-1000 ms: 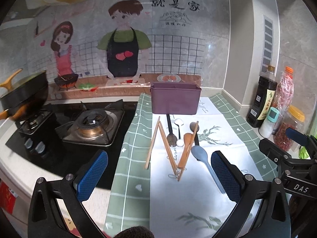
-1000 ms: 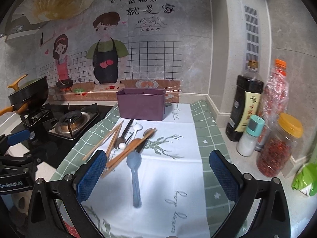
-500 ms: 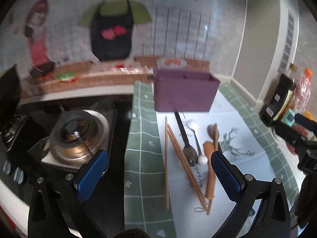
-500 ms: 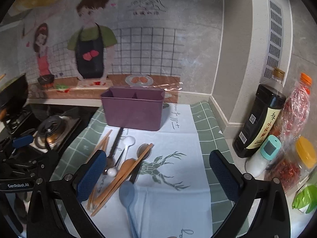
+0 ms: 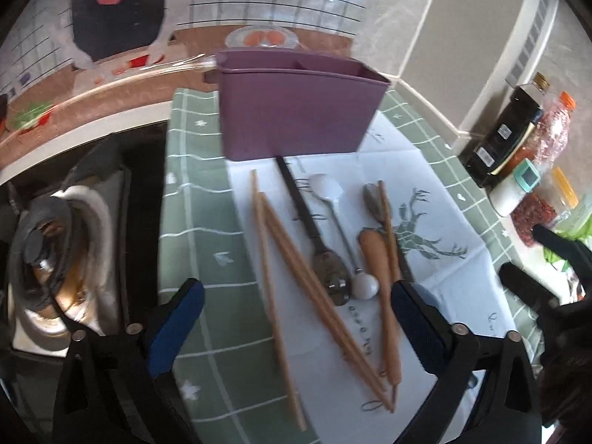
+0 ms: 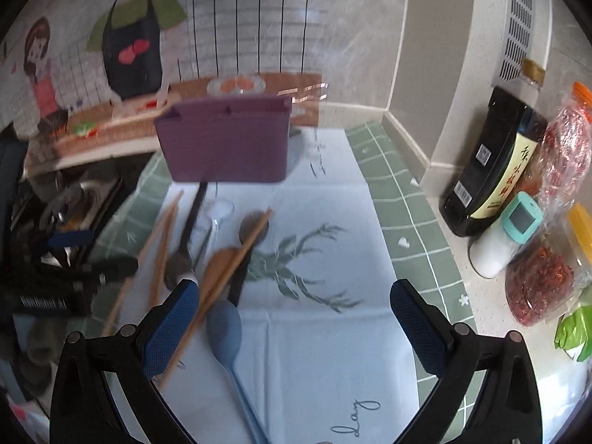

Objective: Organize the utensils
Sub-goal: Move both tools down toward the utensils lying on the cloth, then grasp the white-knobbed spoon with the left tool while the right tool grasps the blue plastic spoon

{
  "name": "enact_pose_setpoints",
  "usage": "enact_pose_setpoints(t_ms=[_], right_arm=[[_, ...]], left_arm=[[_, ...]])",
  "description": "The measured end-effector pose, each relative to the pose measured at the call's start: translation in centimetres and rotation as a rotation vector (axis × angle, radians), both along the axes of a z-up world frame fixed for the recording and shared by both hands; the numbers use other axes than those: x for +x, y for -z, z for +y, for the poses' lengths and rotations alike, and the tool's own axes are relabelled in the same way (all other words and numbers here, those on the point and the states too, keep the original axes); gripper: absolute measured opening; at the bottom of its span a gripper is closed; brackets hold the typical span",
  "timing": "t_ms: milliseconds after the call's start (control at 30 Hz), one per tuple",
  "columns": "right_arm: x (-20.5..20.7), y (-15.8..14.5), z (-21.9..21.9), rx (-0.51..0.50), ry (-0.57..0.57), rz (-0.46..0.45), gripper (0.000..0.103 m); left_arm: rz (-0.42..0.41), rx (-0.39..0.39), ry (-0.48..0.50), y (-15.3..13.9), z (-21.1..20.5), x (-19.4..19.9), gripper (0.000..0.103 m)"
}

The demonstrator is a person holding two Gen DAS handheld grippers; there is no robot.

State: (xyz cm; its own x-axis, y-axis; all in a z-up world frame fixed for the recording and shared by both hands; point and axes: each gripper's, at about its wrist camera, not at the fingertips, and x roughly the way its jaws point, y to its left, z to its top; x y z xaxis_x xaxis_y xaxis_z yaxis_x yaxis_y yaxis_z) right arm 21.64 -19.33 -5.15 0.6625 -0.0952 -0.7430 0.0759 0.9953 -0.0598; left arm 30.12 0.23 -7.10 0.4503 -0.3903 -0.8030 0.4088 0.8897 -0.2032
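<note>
Left wrist view, left to right: a gas burner (image 5: 55, 259) sits at the far left, beside a green-and-white cloth (image 5: 192, 199) spread on the surface. The left claw (image 5: 296, 329) hangs over the cloth with its jaws wide and closing; the loose chopsticks (image 5: 296, 277) lie on the cloth between its blue pads (image 5: 174, 329), untouched. Right of them lie a dark-handled metal spoon (image 5: 318, 244), a white spoon (image 5: 333, 199) and a wooden spoon (image 5: 381, 270), all pointing toward the purple utensil holder (image 5: 299, 114), which stands upright at the far end of the cloth. Condiment bottles (image 5: 518, 137) stand against the wall at the far right.

Right wrist view, left to right: the left claw's black frame appears at the left edge. The right claw (image 6: 294, 322) is wide open and grips nothing; a blue spoon (image 6: 225, 333) lies on the cloth between its pads, nearer the left one. A dark sauce bottle (image 6: 492, 162) and a jar of dried chilli (image 6: 536, 281) stand at the right.
</note>
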Motion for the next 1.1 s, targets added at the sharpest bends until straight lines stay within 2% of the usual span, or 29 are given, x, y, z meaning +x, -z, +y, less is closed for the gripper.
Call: enact_pose_setpoints(t_ms=[33, 133, 200, 300, 500, 633, 800, 967, 1100], right_arm=[[-0.1, 0.4, -0.3, -0.007, -0.009, 0.001, 0.102], [-0.3, 1.1, -1.2, -0.01, -0.027, 0.004, 0.102], [-0.6, 1.6, -1.9, 0.008, -0.062, 0.011, 0.102], [-1.0, 2.0, -2.6, -0.015, -0.11, -0.001, 0.102], [-0.7, 2.2, -4.4, -0.002, -0.167, -0.01, 0.102], [-0.4, 2.7, -5.1, 0.015, -0.193, 0.007, 0.102], [-0.5, 3.3, -5.7, 0.021, -0.207, 0.025, 0.102], [-0.5, 3.3, -6.4, 0.024, -0.205, 0.022, 0.102], [-0.4, 3.4, -6.3, 0.042, -0.202, 0.026, 0.102]], left_arm=[[-0.008, 0.0, 0.01, 0.1, -0.4, -0.1, 0.093], [-0.027, 0.0, 0.037, 0.4, -1.9, -0.7, 0.074], [-0.037, 0.0, 0.037, 0.7, -2.9, -1.2, 0.055], [-0.023, -0.006, 0.046, 1.9, -4.3, -1.7, 0.042], [0.01, 0.032, -0.007, 3.9, -6.3, -2.1, 0.04], [0.012, 0.026, -0.071, 4.3, -6.4, -1.7, 0.04], [0.009, 0.045, -0.099, 4.6, -7.1, -1.5, 0.037], [0.058, -0.019, -0.142, 4.9, -6.5, -1.9, 0.034], [0.056, -0.009, -0.17, 4.8, -5.8, -2.0, 0.034]])
